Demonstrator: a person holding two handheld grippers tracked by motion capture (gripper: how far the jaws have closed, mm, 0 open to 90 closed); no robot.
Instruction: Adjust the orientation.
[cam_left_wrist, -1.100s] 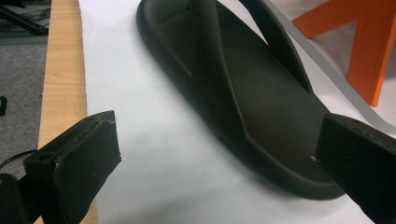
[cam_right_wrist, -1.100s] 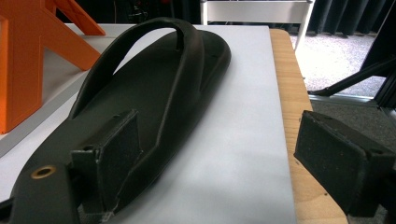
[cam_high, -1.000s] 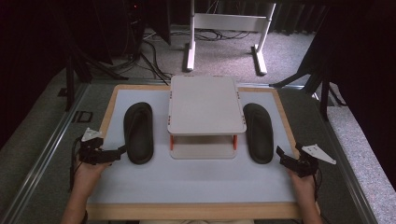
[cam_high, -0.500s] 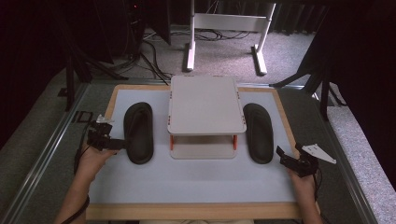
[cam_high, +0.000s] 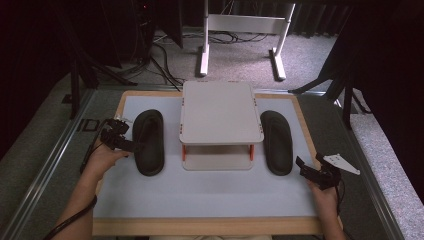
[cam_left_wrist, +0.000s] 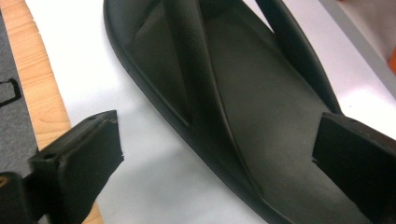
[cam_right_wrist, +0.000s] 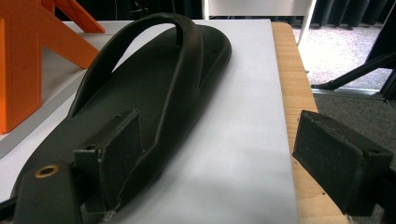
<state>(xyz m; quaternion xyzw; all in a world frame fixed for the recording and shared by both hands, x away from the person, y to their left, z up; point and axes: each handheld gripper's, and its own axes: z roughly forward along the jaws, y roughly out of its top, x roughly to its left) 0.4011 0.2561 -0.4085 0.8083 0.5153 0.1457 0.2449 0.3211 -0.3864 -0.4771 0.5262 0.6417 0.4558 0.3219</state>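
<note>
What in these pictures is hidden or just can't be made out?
- High view: the lower shelf of the white two-level stand, covered by its top plate.
- Left gripper view: the heel of the left black rubber flip-flop, cut off by the frame edge.
- Right gripper view: the orange stand legs, cropped at the left edge.

Black flip-flop (cam_high: 148, 141) (cam_left_wrist: 243, 107), flat, strap up, left of shelf

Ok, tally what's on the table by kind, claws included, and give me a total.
Black sandals: 2, the left sandal and the right sandal
Two-tier stand: 1
Claws: 2, the left claw and the right claw
Total: 5
</note>
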